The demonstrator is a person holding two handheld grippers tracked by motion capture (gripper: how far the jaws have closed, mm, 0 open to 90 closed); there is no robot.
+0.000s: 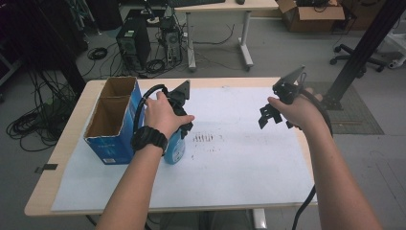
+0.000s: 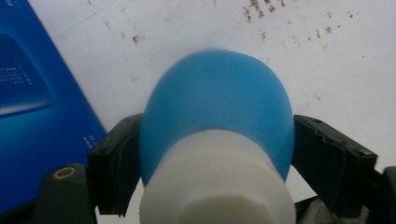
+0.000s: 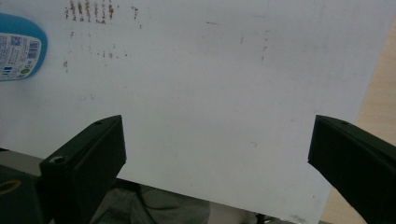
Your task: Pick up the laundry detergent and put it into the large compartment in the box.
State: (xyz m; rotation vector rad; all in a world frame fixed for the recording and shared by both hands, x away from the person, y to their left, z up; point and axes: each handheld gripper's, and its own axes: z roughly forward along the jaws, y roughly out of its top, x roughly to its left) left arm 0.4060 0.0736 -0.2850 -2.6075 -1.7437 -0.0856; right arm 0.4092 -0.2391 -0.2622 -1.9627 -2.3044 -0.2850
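A blue bottle [image 1: 175, 147] with a white cap [image 2: 219, 186] stands upright on the white paper sheet [image 1: 239, 153], right beside an open blue cardboard box [image 1: 112, 122]. My left gripper [image 1: 185, 125] is shut on the bottle; in the left gripper view both black jaws press the blue shoulder [image 2: 215, 98] just below the cap. My right gripper [image 1: 269, 115] hangs over the right half of the sheet, open and holding nothing. In the right gripper view its jaws [image 3: 217, 158] stand wide apart, with the bottle [image 3: 18, 46] at the upper left.
The box [image 2: 28, 107] has two open compartments and sits at the table's left. Brown marks [image 1: 206, 139] dot the paper's middle. The wooden table edge [image 3: 380, 93] runs just right of the sheet. Computers, cables and another desk [image 1: 225, 7] lie beyond.
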